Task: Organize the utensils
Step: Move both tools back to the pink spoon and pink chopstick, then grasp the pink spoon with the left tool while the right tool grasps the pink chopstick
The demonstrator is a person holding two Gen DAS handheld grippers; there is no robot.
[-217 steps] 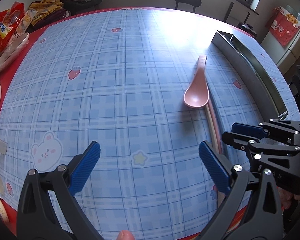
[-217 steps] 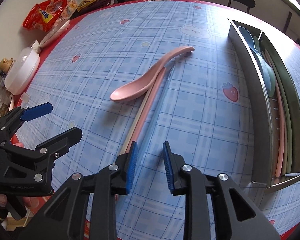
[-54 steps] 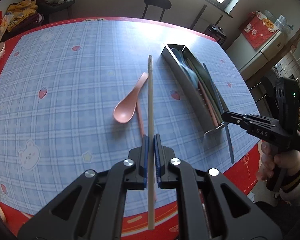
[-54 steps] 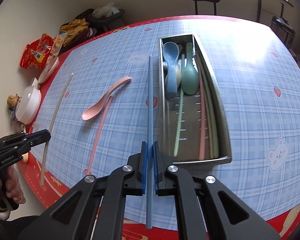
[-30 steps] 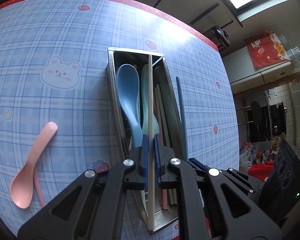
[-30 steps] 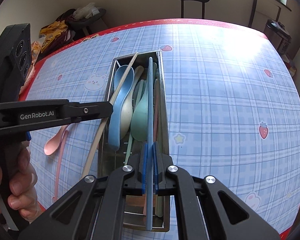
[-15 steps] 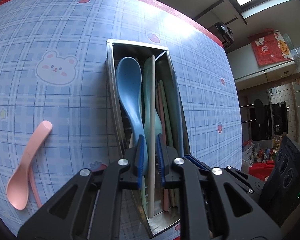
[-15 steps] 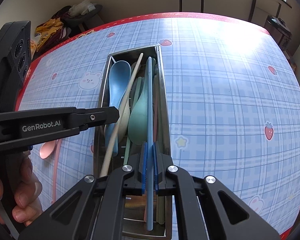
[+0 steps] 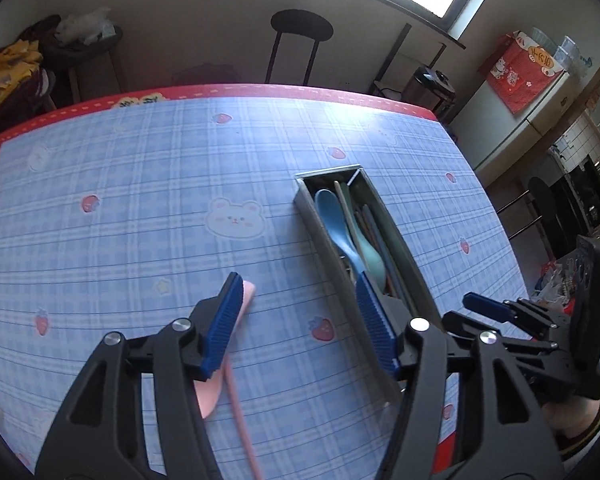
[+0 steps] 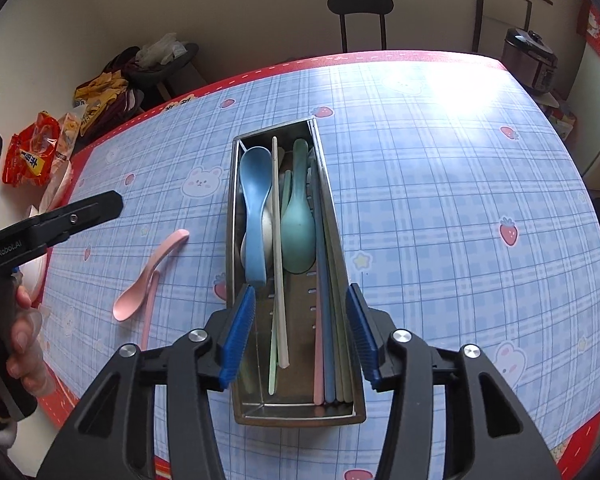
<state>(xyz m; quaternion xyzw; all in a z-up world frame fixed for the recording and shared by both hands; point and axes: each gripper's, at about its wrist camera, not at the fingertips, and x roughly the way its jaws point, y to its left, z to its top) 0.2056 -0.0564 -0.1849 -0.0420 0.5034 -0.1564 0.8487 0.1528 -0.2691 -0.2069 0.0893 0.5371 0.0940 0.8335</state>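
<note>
"GenRobot.AI" on left hand-held gripper [image 10: 52, 222], snack bag print illegible

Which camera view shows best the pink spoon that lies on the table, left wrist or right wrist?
The right wrist view: the whole pink spoon shows there, bowl and handle, lying left of the metal tray. In the left wrist view the left gripper covers most of it; only the handle tip and part of the bowl show.

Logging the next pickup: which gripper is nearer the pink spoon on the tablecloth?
Left. The left gripper, jaws open, hangs directly over the pink spoon, its handle showing beside one finger. The right gripper, also open, sits over the metal utensil tray, with the spoon off to its left.
</note>
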